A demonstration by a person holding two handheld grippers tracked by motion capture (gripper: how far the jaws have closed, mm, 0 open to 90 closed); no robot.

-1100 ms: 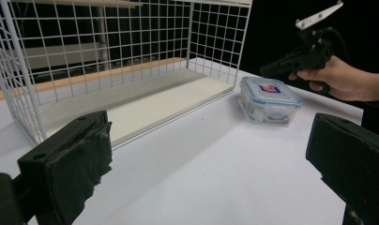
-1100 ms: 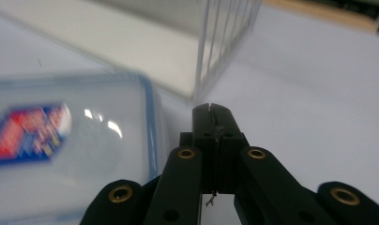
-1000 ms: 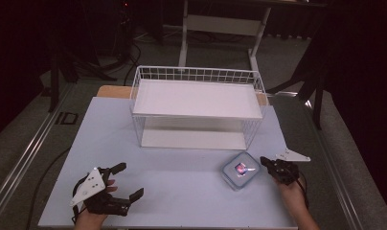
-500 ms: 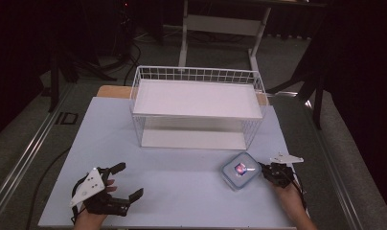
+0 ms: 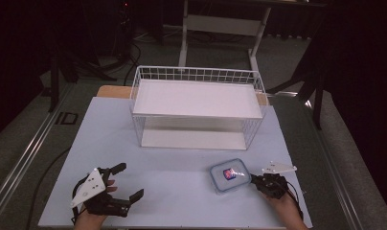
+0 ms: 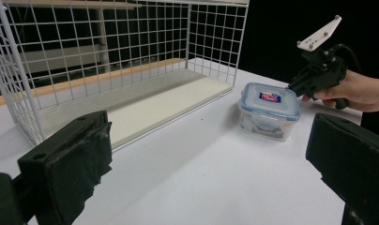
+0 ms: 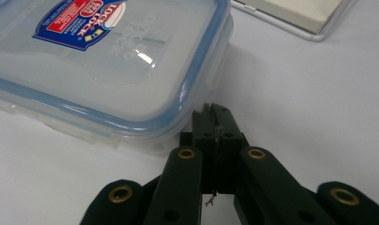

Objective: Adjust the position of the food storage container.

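Note:
A clear plastic container (image 5: 230, 175) with a blue-rimmed lid and a red and blue label stands on the white table (image 5: 172, 163), right of centre near the front edge. My right gripper (image 5: 255, 180) is shut, and its tips touch the container's right side. In the right gripper view the joined tips (image 7: 218, 115) sit against the lid's rim at a corner of the container (image 7: 108, 61), with nothing visible between them. My left gripper (image 5: 130, 180) rests open at the front left, far from the container (image 6: 269, 110); its jaws stand wide apart (image 6: 211, 159).
A white wire basket (image 5: 196, 72) with a white floor stands at the back middle of the table, open on top; its mesh wall (image 6: 216, 42) is to the left of the container. A dark floor, stands and cables surround the table.
The right gripper has slid a little nearer the front edge and settled against the container's side. The left gripper and the container have stayed where they were.

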